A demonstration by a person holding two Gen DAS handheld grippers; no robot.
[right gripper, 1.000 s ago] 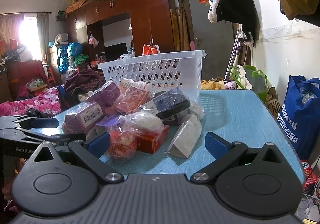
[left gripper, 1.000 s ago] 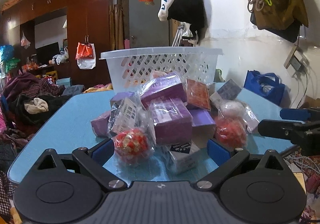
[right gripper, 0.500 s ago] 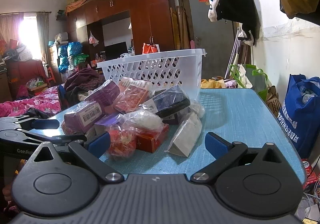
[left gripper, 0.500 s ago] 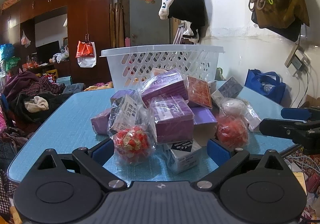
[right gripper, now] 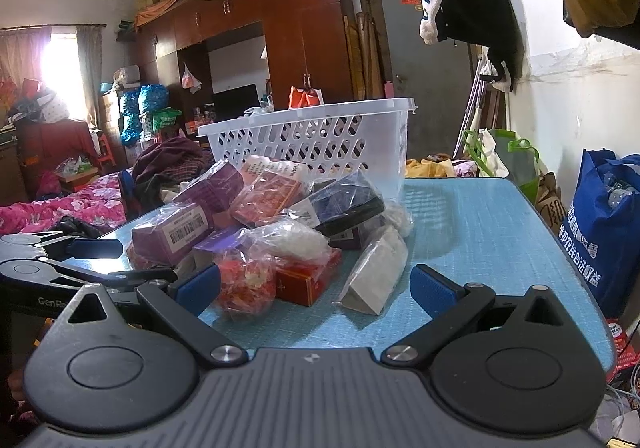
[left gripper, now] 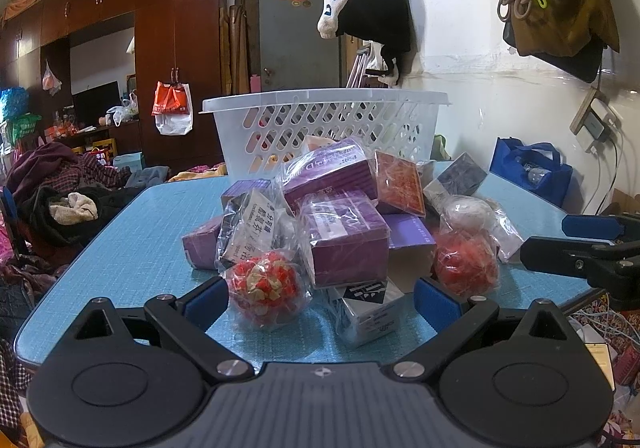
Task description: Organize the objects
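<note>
Cluttered bedroom; blue textured table [left gripper: 132, 232]. Beyond your fingers stands the white slotted plastic basket [left gripper: 320, 123], the heap of crinkly bagged purple boxes [left gripper: 344, 236] before it. Since a second ago you've edged closer, nothing lifted: sorting is unstarted. Your left gripper [left gripper: 320, 298] is spread wide, the red-white ball [left gripper: 264, 288] just beside its left finger. Your right gripper [right gripper: 314, 288] gapes too, empty.

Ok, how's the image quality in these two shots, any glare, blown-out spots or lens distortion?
Right wrist view: the window at far left is blown out white; fisheye bends the room edges. Left wrist view: even, dimmer light, glare streaks on the plastic-wrapped purple box, corners vignetted black. Both are sharp on the pile.
</note>
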